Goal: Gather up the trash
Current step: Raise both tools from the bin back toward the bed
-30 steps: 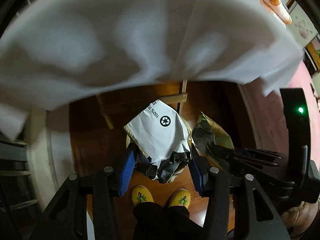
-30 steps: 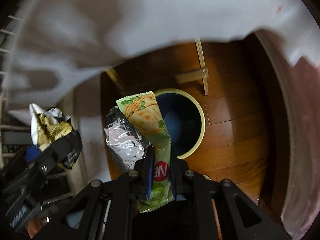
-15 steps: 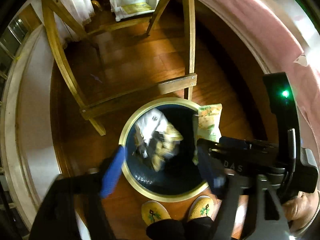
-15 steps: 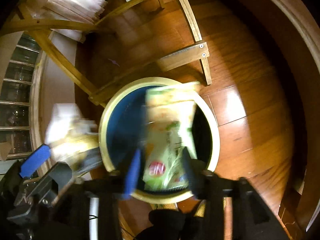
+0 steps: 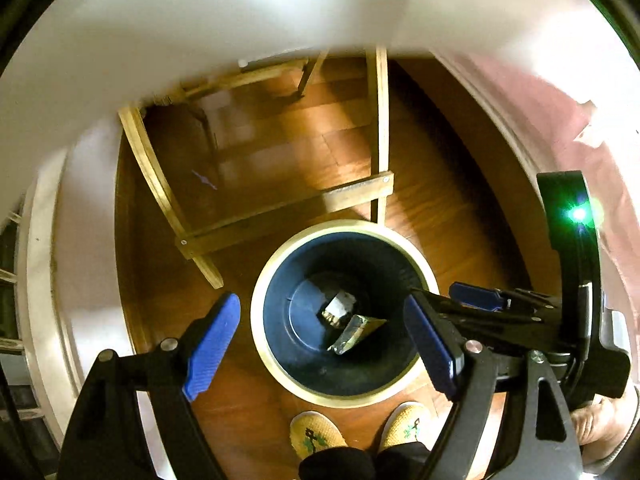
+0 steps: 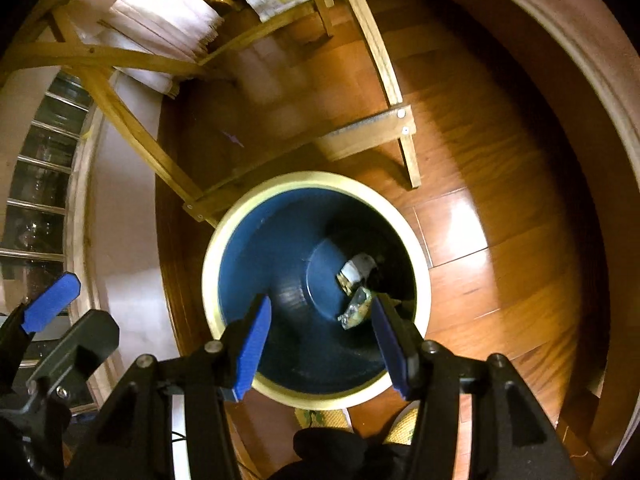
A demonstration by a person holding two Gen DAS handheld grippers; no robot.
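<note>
Blue pads stand wide apart on both claws, and nothing lies between them. The left claw (image 5: 320, 344) hangs over the bin (image 5: 424, 276), a round dark-blue tub with a pale rim standing on the wooden floor (image 5: 288, 148); its jaws have just been opening, and the gap is bare. The right claw (image 6: 320, 344) hovers over the same bin (image 6: 224, 240), and its jaws too have just been opening, with no wrapper left in them.

The trash sits at the bottom of the bin: a crumpled white packet (image 5: 339, 306) and, touching it, a flattened snack wrapper (image 5: 356, 333) leaning against the inner wall. From the right wrist view the two lie together, the white packet (image 6: 357, 270) farther off and the snack wrapper (image 6: 357, 309) nearer the right-hand pad.

Beyond the bin stand the wooden legs (image 5: 280, 212) of a piece of furniture, one cross rail close to the bin's rim. The person's yellow slippers (image 5: 316, 434) stand just beside the bin on the near side.

By my reading, the dropping step is finished for these two pieces. The next move would call for lifting both claws clear of the bin and looking for more litter; none shows on the floor in either view.
</note>
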